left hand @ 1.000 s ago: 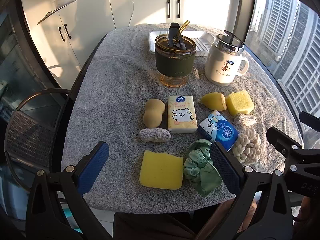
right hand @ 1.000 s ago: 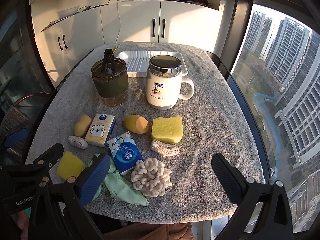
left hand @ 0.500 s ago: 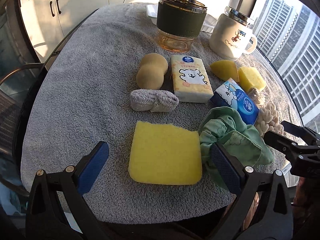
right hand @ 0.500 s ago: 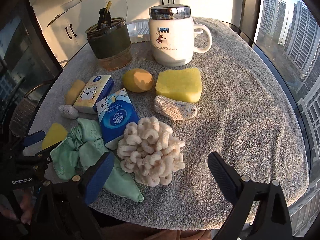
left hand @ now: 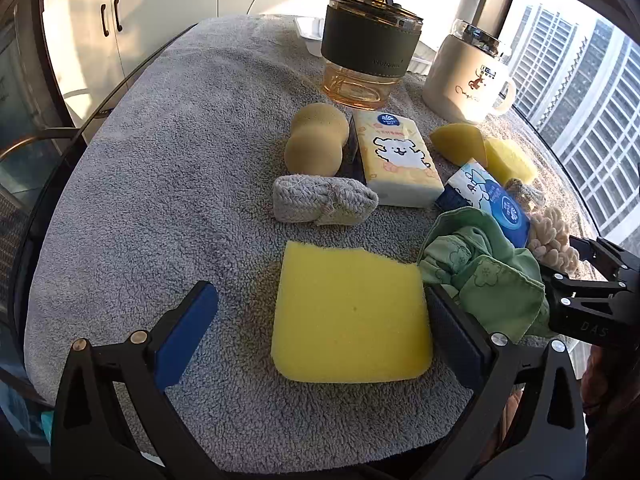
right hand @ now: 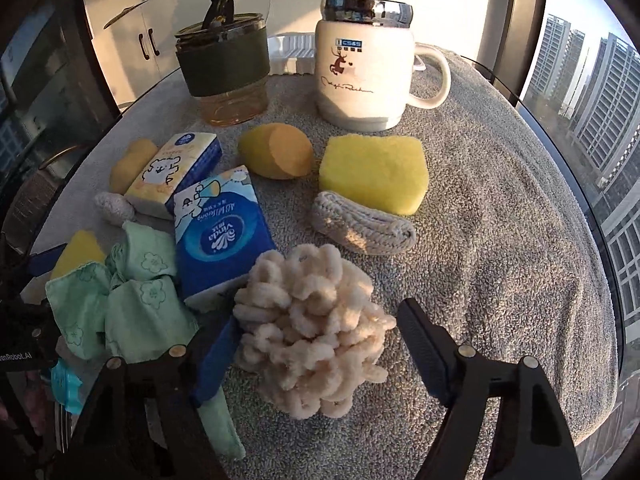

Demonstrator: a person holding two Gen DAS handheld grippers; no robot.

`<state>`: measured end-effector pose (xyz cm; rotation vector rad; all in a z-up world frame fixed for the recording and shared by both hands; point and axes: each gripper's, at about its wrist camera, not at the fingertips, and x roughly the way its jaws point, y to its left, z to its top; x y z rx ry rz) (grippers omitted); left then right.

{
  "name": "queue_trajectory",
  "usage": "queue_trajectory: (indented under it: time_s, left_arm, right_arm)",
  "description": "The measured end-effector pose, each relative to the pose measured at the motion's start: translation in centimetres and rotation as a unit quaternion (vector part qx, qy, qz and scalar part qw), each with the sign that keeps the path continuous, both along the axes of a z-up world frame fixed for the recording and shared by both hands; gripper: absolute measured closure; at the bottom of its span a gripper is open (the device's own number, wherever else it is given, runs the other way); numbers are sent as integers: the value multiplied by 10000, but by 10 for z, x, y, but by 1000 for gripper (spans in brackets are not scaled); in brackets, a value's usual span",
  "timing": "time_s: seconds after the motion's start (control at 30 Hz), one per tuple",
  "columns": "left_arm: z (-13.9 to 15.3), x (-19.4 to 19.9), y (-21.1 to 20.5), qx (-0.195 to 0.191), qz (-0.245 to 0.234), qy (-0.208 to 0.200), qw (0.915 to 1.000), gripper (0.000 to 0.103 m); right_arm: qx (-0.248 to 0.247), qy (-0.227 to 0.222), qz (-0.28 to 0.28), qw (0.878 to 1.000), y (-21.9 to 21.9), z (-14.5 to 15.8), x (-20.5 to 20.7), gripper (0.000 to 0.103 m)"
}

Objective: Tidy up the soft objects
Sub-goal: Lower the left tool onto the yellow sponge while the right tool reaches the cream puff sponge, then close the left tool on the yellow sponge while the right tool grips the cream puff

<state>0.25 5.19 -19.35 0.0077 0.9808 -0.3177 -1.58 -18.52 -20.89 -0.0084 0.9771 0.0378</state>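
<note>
My left gripper [left hand: 320, 332] is open, its jaws on either side of a flat yellow sponge [left hand: 350, 314] on the grey towel; the right pad [left hand: 456, 340] is at the sponge's right edge. My right gripper [right hand: 316, 356] is open around a cream looped scrunchie [right hand: 312, 320]. A green cloth [left hand: 484, 276] [right hand: 120, 300] lies between them. A blue tissue pack [right hand: 222, 232], a yellow tissue pack [left hand: 396, 160], a grey knitted roll [left hand: 324, 200], a second knitted roll [right hand: 362, 228], a thick yellow sponge [right hand: 374, 174] and beige makeup sponges [left hand: 316, 138] lie around.
A glass tumbler with a dark sleeve [left hand: 368, 56] and a white lidded mug [right hand: 362, 76] stand at the back, with a white tray [right hand: 292, 54] behind them. The towel-covered table [left hand: 160, 184] drops off near both grippers. White cabinets stand behind; windows are at the right.
Both grippers have moved forward and down. The flat sponge now sits between my left jaws, and the scrunchie between my right jaws. Nothing on the table has moved.
</note>
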Motion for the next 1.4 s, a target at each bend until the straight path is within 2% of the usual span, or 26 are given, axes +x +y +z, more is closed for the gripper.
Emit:
queue_trajectory:
  time_s: [0.1,0.17,0.3,0.33,0.37,0.4,0.43,0.47,0.53,0.63,0.8,0.9,0.97,1.17,1.4]
  left_arm:
    - [-1,1,-6,290,-157,27,9995,0]
    - [0,3,-4,245,-95,115,9996,0]
    - [0,-4,-8,334,-52,-98,9994,2]
    - [2,-6,-9,312,-103,-161,9993,10]
    - [4,-8,-11,246,-183,-213,9993,27]
    - [7,-10,-13,169,-260,-269,9992,36]
    - [10,-13,-17,185,-283,-354,9988,40]
    - [12,-15,-20,282,-293,-472,9981,40]
    - [15,-18,-26,454,-373,-613,9964,40]
    - [24,-23,-22,385,-375,-727,9959,40]
    - [50,-21,-4,376,-73,-1217,9918,40]
    - [59,-12,10,220,76,-1288,9914,40]
    - [63,-8,18,73,160,-1291,9915,40]
    - [72,7,36,344,507,-1617,9849,40]
    - [73,47,56,399,902,-1613,9820,40]
  right_arm:
    - [-80,-249,108,9996,5,-4,-6,19]
    - [-65,-419,228,9988,5,-8,-11,16]
    - [-3,-274,223,9994,-1,-3,-4,14]
    - [-49,-285,243,9993,-2,-3,-4,17]
    - [-66,-328,262,9991,-2,-2,-4,22]
    - [-55,-363,297,9989,-2,-1,-3,26]
    - [-46,-402,349,9986,-1,1,-5,38]
    - [-54,-437,379,9983,1,2,-6,51]
    - [-22,-416,396,9983,3,3,-9,56]
    - [155,-357,354,9986,-3,5,-10,60]
    - [830,-426,108,9956,-28,16,-16,60]
    - [1081,-498,-5,9929,-39,23,-17,60]
    - [1055,-557,-32,9929,-42,28,-18,60]
    - [711,-724,-158,9947,-53,40,-15,60]
    - [559,-757,-520,9942,-85,44,9,60]
